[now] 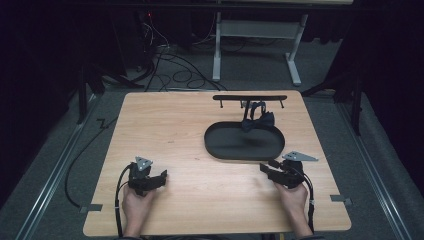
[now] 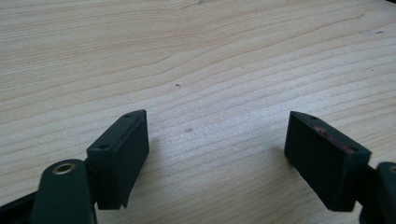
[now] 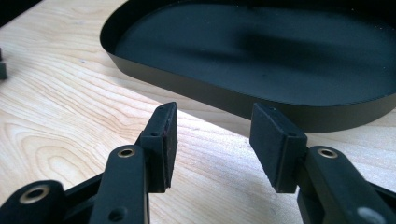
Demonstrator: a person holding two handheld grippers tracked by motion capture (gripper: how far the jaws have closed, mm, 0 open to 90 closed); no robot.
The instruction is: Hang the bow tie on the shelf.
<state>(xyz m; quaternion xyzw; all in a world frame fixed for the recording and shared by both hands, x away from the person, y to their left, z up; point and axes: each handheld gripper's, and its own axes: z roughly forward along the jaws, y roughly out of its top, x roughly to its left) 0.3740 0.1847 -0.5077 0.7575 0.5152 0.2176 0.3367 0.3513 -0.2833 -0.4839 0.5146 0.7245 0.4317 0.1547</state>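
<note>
Black two-jawed tool (image 1: 161, 178) with brass screws, trailing cable.

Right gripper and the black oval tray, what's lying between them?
Nothing: between the open right gripper and the black oval tray there is bare wooden table, as the right gripper view shows.

A light wooden table (image 1: 165, 125) with rounded corners stands on grey carpeted floor (image 1: 45, 165) in a dim room. Black cables (image 1: 175, 70) trail across the floor behind it. Farther back stands a white metal table frame (image 1: 220, 45); the surroundings are dark drapes.
</note>
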